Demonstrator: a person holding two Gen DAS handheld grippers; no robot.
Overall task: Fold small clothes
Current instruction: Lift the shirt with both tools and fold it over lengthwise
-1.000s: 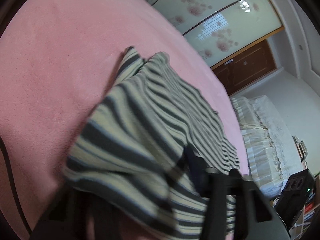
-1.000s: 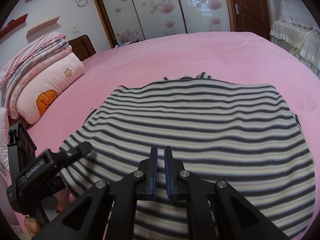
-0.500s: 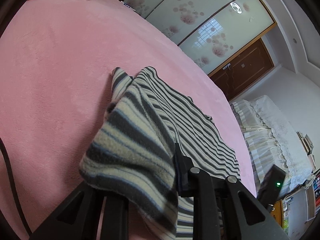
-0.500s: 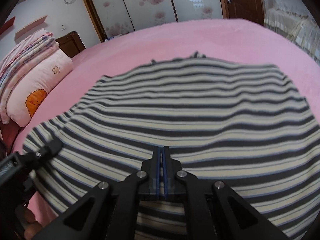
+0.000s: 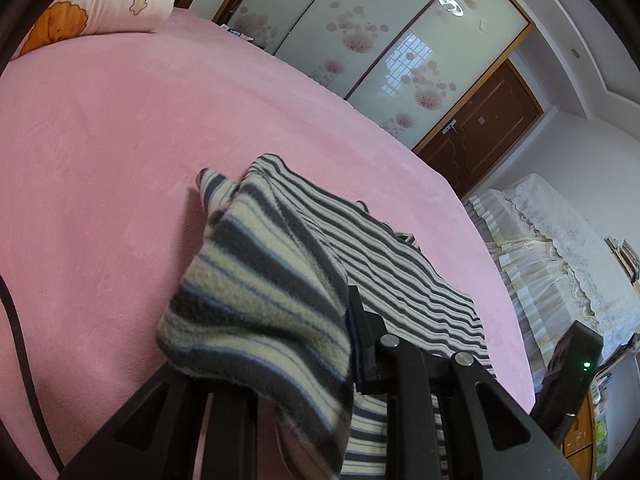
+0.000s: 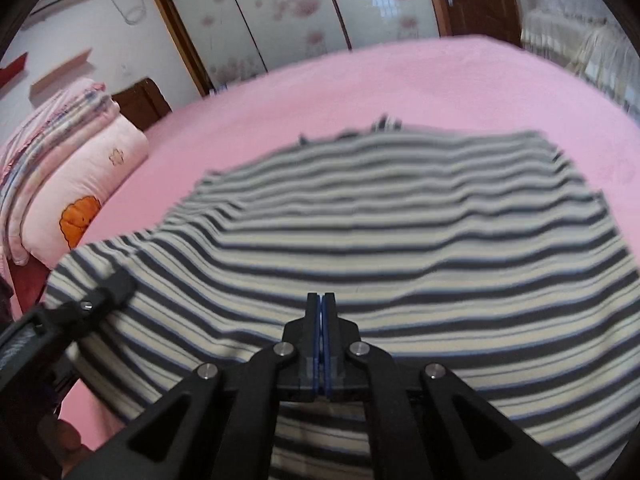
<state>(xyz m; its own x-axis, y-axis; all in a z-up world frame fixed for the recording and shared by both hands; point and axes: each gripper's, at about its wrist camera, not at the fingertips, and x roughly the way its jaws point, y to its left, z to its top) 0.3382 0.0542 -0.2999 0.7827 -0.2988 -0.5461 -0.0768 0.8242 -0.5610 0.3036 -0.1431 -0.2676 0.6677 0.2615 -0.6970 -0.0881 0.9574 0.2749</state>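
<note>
Step in hand, by judgement: first fold of striped garment [image 6: 400,240], near edge gathered for carry-over.

Left hand-held gripper [image 5: 344,344] clamped on garment's near-left corner, fleecy fabric bunched and draped over left finger, corner raised off pink bed [image 5: 100,160].

Right hand-held gripper [image 6: 321,308] pinched fully together at near hem, toward middle; cloth between pads not discernible, blur.

Rest of garment lay flat on bed, stretching away from both grippers.

Next move likely called for both corners carried level toward far edge.
</note>
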